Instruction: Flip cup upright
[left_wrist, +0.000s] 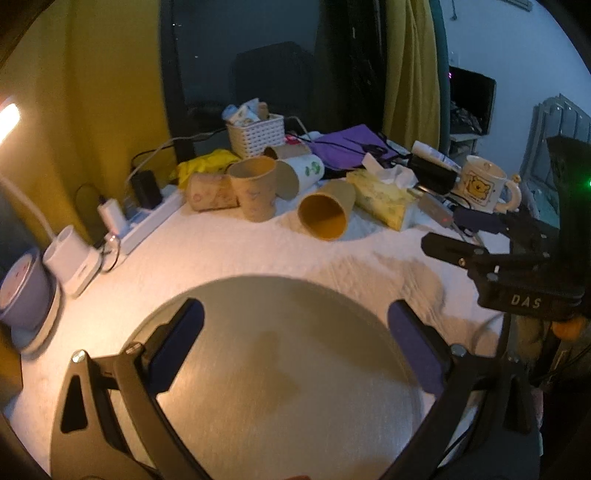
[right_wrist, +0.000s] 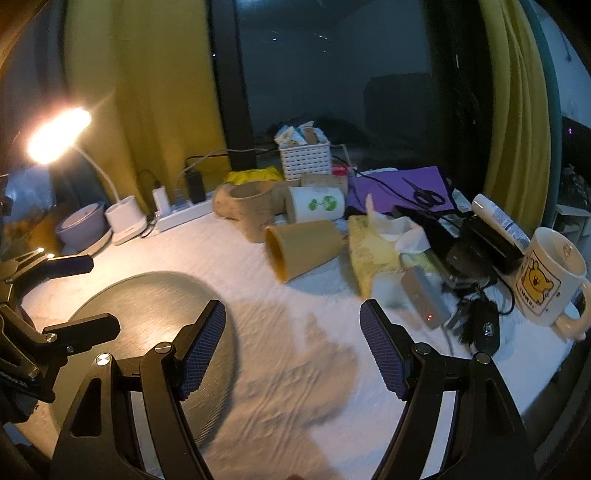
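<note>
Lying on its side on the white textured table cloth: tan-yellow tapered paper cup, mouth facing the grippers, base pointing back toward the yellow tissue pack. Resting just beside that pack and near the cluster of other paper cups behind it. Not yet being touched by either gripper.

Hovering over the round grey metal disc: left gripper, blue-padded fingers spread wide, grasping nothing. Likely being kept low and clear of the cup to leave the approach path free.

Hovering nearer the cup: right gripper, fingers likewise spread apart and empty, gap aimed roughly toward the cup's open mouth; judged as lining up for a side grasp ahead of the flip.

Standing upright at the right edge: cream ceramic mug with bear print, well apart from the cup.

Being cut off by the frame: gripper bodies and the holding hands. Blurring slightly: cloth and disc in the right wrist view. Remaining hidden: the cup's base and its contact line against the tissue pack.
</note>
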